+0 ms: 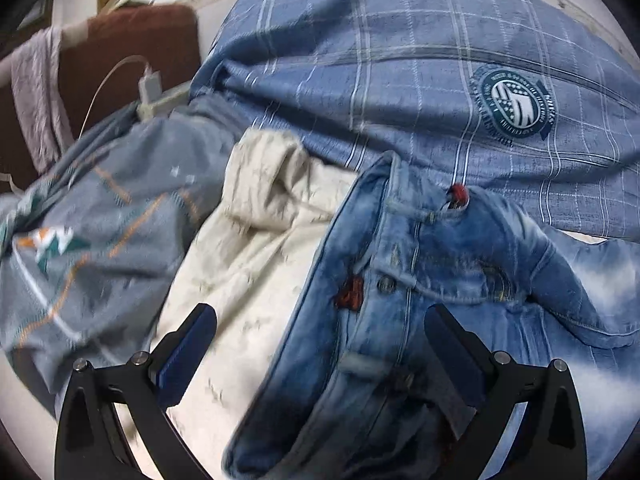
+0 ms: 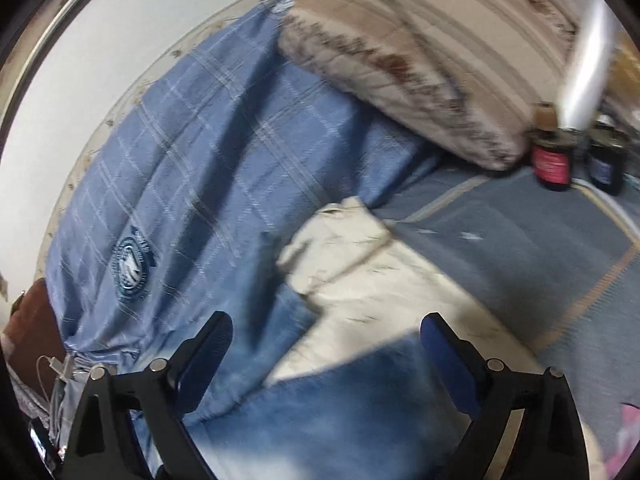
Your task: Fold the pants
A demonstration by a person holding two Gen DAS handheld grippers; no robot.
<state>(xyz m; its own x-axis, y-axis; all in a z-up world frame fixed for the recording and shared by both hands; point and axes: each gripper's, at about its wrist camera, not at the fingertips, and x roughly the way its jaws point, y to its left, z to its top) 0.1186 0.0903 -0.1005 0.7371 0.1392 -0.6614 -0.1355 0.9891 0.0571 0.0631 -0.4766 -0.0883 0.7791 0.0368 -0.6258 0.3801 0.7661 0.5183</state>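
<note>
Denim jeans (image 1: 400,300) lie crumpled on a cream sheet (image 1: 248,248), waistband end toward the blue plaid quilt (image 1: 400,80). Left gripper (image 1: 320,344) hangs over the waistband, jaws spread wide, nothing between them. Right gripper (image 2: 326,356) likewise spread wide above a pale blue stretch of the jeans (image 2: 340,412), not clamping. Right wrist view is motion-blurred. Striped pillow (image 2: 420,60) sits on the quilt; two dark jars (image 2: 554,164) nearby.
</note>
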